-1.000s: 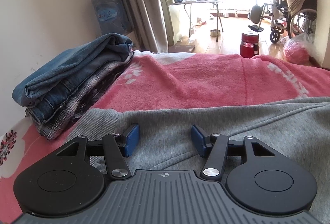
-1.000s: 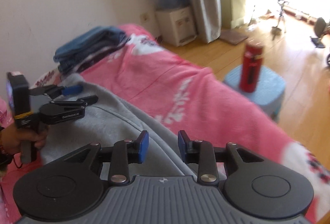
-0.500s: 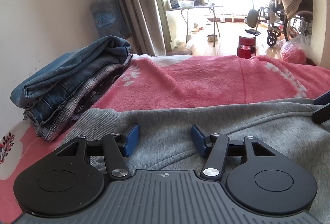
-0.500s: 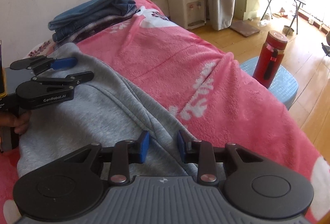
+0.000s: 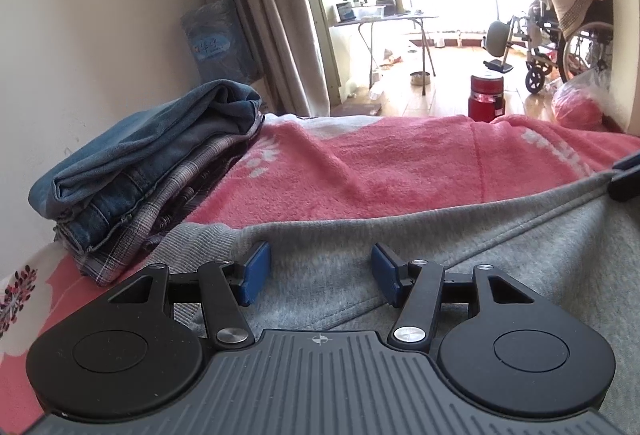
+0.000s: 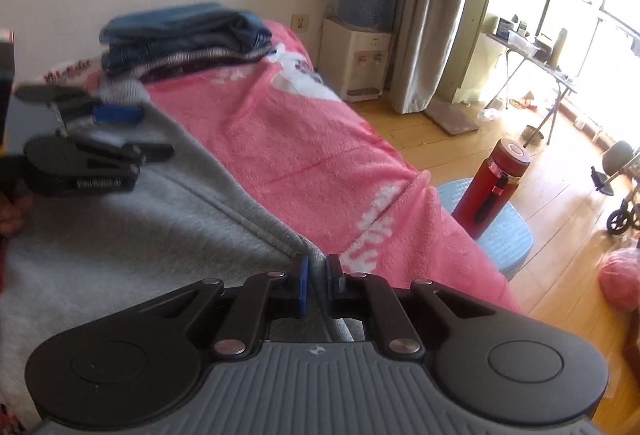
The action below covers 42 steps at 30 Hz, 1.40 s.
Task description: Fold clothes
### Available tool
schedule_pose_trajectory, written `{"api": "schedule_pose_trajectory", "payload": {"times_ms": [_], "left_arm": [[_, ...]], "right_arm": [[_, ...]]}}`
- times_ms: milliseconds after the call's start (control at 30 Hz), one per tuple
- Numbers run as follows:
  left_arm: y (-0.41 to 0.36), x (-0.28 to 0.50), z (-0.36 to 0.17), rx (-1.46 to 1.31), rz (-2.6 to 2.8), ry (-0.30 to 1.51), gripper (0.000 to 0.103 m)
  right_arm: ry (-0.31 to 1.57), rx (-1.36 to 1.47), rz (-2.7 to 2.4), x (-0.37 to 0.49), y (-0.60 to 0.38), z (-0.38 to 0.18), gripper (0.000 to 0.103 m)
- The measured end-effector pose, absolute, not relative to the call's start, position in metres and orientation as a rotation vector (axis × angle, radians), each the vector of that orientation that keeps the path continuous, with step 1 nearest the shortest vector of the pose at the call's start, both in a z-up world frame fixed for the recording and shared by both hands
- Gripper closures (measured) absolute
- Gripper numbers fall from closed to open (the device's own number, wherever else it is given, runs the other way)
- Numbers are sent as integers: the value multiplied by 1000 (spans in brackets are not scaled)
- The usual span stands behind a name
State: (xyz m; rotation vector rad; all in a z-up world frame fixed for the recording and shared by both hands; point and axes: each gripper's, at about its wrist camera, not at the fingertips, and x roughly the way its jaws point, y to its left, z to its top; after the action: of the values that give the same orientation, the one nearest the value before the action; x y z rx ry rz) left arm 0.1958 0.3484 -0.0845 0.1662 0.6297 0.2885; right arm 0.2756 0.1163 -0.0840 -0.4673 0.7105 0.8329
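**Operator:** What has changed since the previous frame?

**Manual:** Your right hand-held gripper has narrowed from a part-open gap to a clench on a fold at the edge of the grey sweatshirt. Your left hand-held gripper has kept its wide, released spread.

**Operator:** Where does the garment lie?

**Manual:** The grey sweatshirt is spread on the pink blanket that covers the bed. In the right wrist view, a seam runs diagonally across the fabric to the pinched fold. In the left wrist view, the fabric lies under and between your blue pads, which grip nothing; whether they touch the cloth cannot be told.

**Operator:** What else is on the bed?

**Manual:** A stack of folded clothes, jeans on top of plaid fabric, sits against the wall, just beside the sweatshirt's ribbed edge.

**Operator:** And beyond the bed?

**Manual:** A red bottle stands upright on a blue stool beside the bed. A water dispenser stands by the curtain.
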Motion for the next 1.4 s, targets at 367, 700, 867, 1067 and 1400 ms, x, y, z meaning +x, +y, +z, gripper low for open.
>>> {"api": "schedule_pose_trajectory", "payload": {"times_ms": [367, 700, 867, 1067, 1400], "left_arm": [[343, 189, -63, 172, 288, 638, 44], [271, 218, -38, 54, -19, 770, 43], [226, 223, -56, 196, -77, 791, 43], [205, 222, -73, 297, -58, 787, 43], [199, 220, -71, 346, -38, 753, 43]], "right_arm": [[807, -149, 773, 314, 23, -42, 65], [935, -283, 683, 251, -100, -18, 69], [966, -390, 675, 205, -106, -40, 71], [961, -517, 549, 183, -109, -68, 68], [960, -255, 493, 206, -158, -43, 98]]}}
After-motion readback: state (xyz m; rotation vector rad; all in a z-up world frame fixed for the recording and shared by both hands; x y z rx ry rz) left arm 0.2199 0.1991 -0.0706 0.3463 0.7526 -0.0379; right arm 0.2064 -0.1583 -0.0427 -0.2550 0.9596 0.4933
